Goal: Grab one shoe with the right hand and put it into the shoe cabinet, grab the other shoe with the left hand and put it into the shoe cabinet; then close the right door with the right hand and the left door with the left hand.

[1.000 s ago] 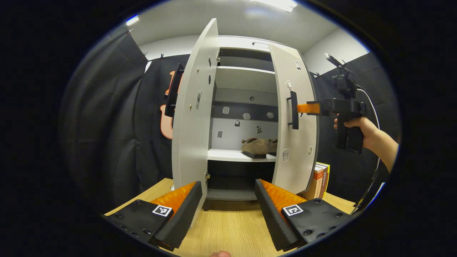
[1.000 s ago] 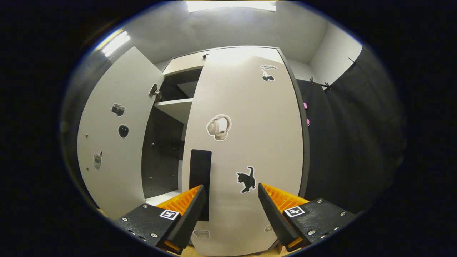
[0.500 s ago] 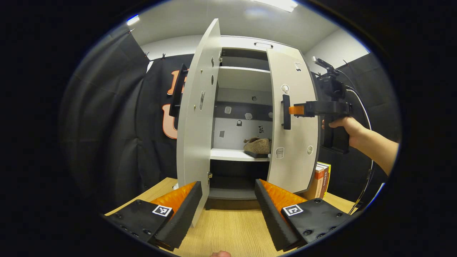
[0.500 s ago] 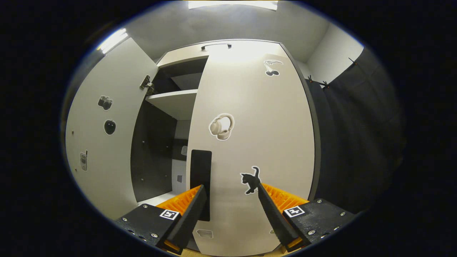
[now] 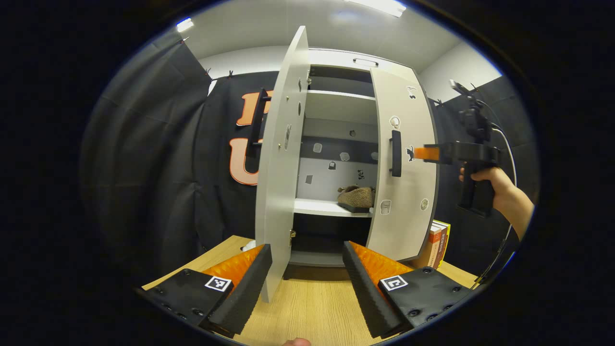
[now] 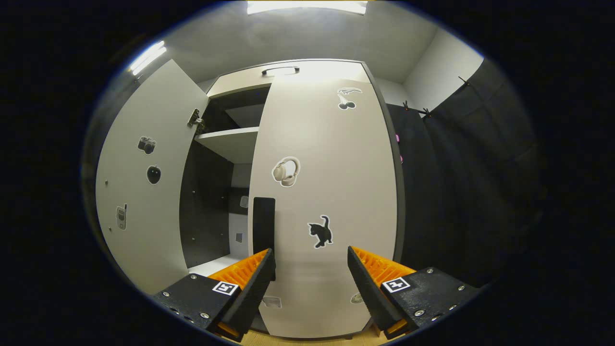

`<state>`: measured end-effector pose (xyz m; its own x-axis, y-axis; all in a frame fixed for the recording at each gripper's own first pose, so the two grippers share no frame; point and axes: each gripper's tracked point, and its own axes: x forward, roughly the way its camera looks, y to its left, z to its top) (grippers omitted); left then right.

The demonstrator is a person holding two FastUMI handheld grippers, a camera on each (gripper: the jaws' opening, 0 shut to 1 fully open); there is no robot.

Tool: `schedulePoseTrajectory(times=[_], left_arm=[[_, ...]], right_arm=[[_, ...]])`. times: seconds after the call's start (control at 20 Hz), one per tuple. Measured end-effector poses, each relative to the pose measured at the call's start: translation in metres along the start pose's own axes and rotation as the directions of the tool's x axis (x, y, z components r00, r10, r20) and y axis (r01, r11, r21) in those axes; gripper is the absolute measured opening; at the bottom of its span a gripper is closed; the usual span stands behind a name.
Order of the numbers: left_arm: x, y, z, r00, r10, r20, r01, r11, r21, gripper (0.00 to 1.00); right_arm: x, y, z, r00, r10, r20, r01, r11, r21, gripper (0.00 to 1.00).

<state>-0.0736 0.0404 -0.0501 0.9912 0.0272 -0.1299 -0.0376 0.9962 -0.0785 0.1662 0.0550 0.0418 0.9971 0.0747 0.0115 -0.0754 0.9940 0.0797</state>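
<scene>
Closing doors now, by the look of it; shoe stowing looks done. Left to right:

Left hand-held gripper [image 5: 307, 283]: fingers apart, empty, low over the light wooden surface [image 5: 307, 312], just in front of the left pale grey cabinet door [image 5: 281, 182]. That door stands wide open, nearly edge-on, black bar handle [image 5: 257, 117] on its far face.

Tall pale grey shoe cabinet [image 5: 336, 105]: one brown fuzzy shoe [image 5: 356, 197] visible on the white middle shelf [image 5: 322, 207]; second shoe not visible, probably behind the right door.

Right pale grey cabinet door [image 5: 403, 182]: mostly swung in, not yet flush. Right hand-held gripper [image 5: 420, 153]: fingers apart, gripping nothing, tips near the door face beside its black bar handle [image 5: 395, 154]; contact unclear.

Next move, as a judgement: push right door flush with the right, then swing left gripper around the left door's outer face and push it shut.

Count: two doors, two handles, two grippers, one shoe seen, a few upright books [image 5: 435, 245] right of the cabinet.
</scene>
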Motion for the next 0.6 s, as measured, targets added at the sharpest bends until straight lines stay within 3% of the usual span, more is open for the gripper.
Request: schedulePoseTrajectory(times=[0.3,0.35,0.45,0.5,0.6], left_arm=[[0.003,0.075,0.055,0.989,0.141,0.034,-0.14,0.989,-0.044,0.97],[0.009,0.094,0.069,0.983,0.176,0.053,-0.174,0.984,-0.04,0.94],[0.022,0.13,0.101,0.965,0.242,0.097,-0.241,0.97,-0.022,0.96],[0.032,0.146,0.113,0.955,0.277,0.104,-0.278,0.961,-0.01,0.93],[0.058,0.166,0.133,0.944,0.311,0.108,-0.313,0.95,0.0,0.96]], right_arm=[[-0.086,-0.024,-0.027,0.999,-0.029,-0.025,0.03,0.999,0.041,0.93],[-0.098,-0.028,-0.032,0.999,-0.033,-0.031,0.034,0.998,0.045,0.93],[-0.117,-0.034,-0.041,0.998,-0.045,-0.033,0.046,0.998,0.049,0.97],[-0.126,-0.037,-0.047,0.998,-0.051,-0.039,0.053,0.998,0.04,0.93],[-0.14,-0.043,-0.058,0.996,-0.066,-0.054,0.067,0.998,0.019,0.93]])
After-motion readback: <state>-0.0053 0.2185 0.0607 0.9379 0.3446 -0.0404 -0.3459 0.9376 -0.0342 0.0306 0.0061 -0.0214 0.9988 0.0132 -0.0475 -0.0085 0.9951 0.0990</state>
